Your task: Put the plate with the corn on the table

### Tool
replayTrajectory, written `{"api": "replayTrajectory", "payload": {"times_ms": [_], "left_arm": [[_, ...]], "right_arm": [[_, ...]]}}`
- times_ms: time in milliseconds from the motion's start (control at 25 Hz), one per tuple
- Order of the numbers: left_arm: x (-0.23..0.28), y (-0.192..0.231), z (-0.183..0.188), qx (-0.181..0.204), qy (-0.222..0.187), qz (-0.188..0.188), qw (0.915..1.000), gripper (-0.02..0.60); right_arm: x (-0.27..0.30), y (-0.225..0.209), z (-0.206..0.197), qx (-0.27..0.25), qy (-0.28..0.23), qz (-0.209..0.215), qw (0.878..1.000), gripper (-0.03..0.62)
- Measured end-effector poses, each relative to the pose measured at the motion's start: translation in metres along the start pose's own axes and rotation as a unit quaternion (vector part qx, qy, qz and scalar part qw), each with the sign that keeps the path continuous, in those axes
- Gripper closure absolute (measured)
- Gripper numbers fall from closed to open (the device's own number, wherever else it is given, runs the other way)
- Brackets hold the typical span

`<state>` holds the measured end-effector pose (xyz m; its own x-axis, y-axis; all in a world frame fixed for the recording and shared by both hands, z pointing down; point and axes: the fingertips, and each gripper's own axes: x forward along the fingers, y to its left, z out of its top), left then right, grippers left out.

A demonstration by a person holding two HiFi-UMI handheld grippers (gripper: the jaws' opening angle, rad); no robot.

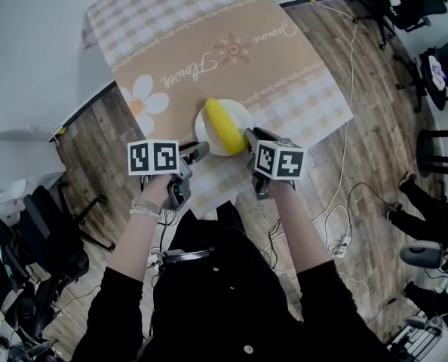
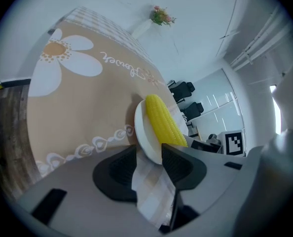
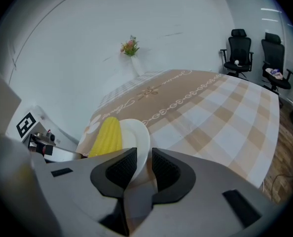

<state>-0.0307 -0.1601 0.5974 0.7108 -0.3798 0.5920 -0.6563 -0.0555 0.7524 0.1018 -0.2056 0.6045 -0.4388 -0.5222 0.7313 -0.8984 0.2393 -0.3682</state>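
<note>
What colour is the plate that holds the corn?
White. The plate shows best in the right gripper view.

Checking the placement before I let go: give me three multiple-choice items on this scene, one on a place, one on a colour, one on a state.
1. Where does the corn lie? A on the plate; B beside it; C under it.
2. What colour is the plate? A blue; B white; C black.
3. How do the left claw jaws stand? A clamped on the corn; B shut empty; C apart.
Key: 1 A, the corn rests on top of the plate; 2 B, its rim shows white; 3 C, the left gripper view shows a clear gap between the pads.
</note>
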Motion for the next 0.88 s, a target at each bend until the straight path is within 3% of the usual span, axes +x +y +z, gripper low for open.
{"api": "replayTrajectory", "payload": {"times_ms": [280, 480, 640, 880], "left_arm": [[-0.019, 0.004, 0.003, 0.024, -0.029, 0.012, 0.9992, 0.488], [-0.028, -0.014, 0.007, 0.101, -0.041, 0.008, 0.9940, 0.548], [-0.036, -0.038, 0.012, 0.170, -0.068, 0.008, 0.9830, 0.558], [-0.056, -0.071, 0.027, 0.266, -0.108, 0.025, 0.9575, 0.565]], "right_arm": [[-0.008, -0.002, 0.003, -0.006, -0.027, -0.017, 0.999, 0.505], [-0.024, 0.000, 0.011, -0.024, -0.055, -0.030, 0.998, 0.537], [-0.036, 0.009, 0.014, -0.038, -0.067, -0.029, 0.997, 0.543], [-0.057, 0.031, 0.019, -0.058, -0.081, -0.015, 0.995, 0.543]]}}
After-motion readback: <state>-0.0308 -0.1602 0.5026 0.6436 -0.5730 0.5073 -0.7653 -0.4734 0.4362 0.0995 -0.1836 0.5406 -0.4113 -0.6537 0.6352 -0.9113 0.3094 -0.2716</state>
